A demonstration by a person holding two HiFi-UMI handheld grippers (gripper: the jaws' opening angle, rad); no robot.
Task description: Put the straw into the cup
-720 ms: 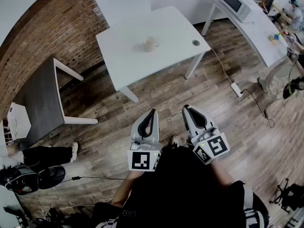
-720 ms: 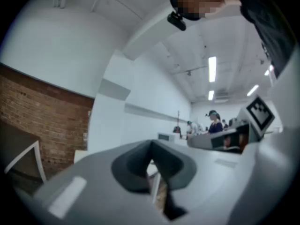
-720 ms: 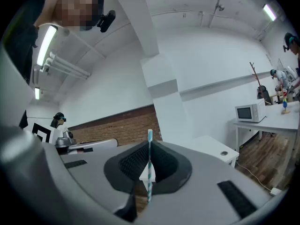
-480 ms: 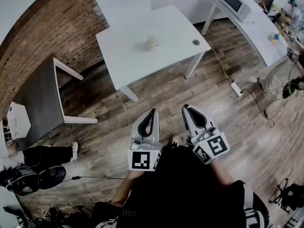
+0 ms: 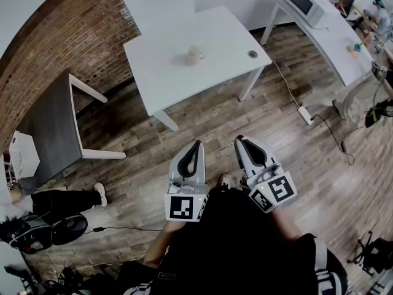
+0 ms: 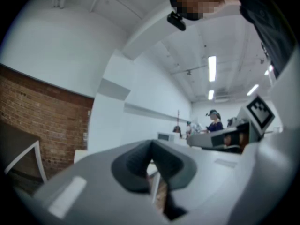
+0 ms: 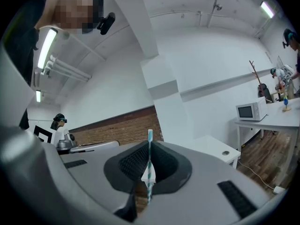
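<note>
— What's at the far end?
— A white table (image 5: 215,29), with the cup (image 5: 194,55) standing near its middle.
— And near?
— The left gripper (image 5: 196,146), jaws together on nothing. Just right of it is the right gripper (image 5: 241,142), clamped on the striped straw (image 7: 149,165), which stands upright between its pads. Both are over the wood floor (image 5: 295,165), well short of the table.

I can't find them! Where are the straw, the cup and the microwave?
straw (image 7: 149,149): right gripper view, on its striped stem, near the top.
cup (image 5: 193,56): head view, on the middle of its pale body.
microwave (image 5: 299,0): head view, on its dark door window.
</note>
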